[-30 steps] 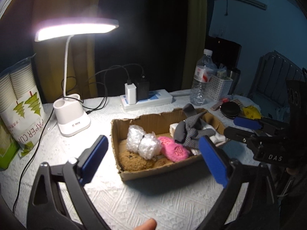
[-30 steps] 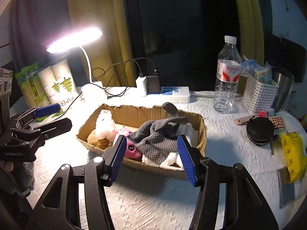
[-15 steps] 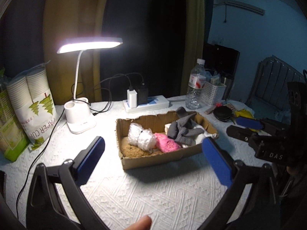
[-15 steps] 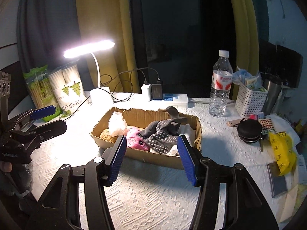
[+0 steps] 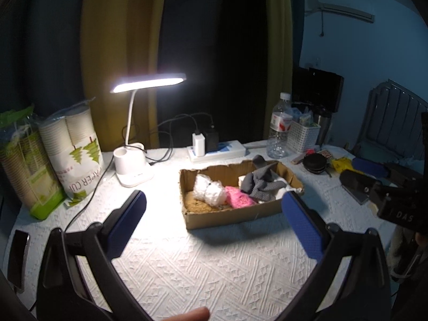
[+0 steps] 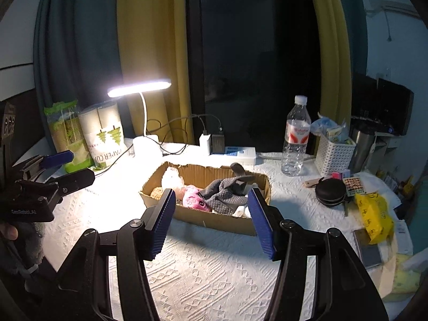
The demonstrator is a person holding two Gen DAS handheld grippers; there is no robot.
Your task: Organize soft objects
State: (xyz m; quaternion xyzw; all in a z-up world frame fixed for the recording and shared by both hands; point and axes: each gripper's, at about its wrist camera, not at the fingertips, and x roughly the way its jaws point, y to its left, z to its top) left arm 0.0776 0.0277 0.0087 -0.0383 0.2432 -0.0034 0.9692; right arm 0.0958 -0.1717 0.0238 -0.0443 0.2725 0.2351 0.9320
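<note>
Cardboard box (image 5: pixel 235 215) on the white textured tablecloth (image 5: pixel 214 267), seen from the left wrist, beyond and between the blue pads. Inside, left to right: a brown fuzzy piece (image 5: pixel 196 205) on the floor of the box, two clear-wrapped white bundles (image 5: pixel 210 191) over it, a pink soft item (image 5: pixel 239 200), a grey dotted cloth (image 5: pixel 260 184) draped over something white at the right end. Left gripper (image 5: pixel 214 220) spread wide, nothing between the jaws, held above bare cloth short of the box. Right gripper (image 5: pixel 374 176) at the right edge, dark body with one blue pad showing. Lit desk lamp (image 5: pixel 133 160) left of the box, paper cup sleeves (image 5: pixel 72 147) further left, power strip (image 5: pixel 216 151) behind, water bottle (image 5: pixel 279 131) and white basket (image 5: pixel 305 135) at back right. Fingertip just visible at the bottom edge.

From the right wrist: same box (image 6: pixel 214 218) ahead, partly framed by the pads. Pink item (image 6: pixel 194 200) and grey cloth (image 6: pixel 226 194) nearest, wrapped bundle (image 6: pixel 172 178) toward the far left corner. Right gripper (image 6: pixel 211 222) parted, jaws empty, clear of the box rim. Left gripper (image 6: pixel 57 169) at the left edge, also parted and empty. Bottle (image 6: pixel 297 139) and basket (image 6: pixel 334 156) at right, then a round black case (image 6: pixel 330 191) and a yellow packet (image 6: pixel 374 214).
</note>
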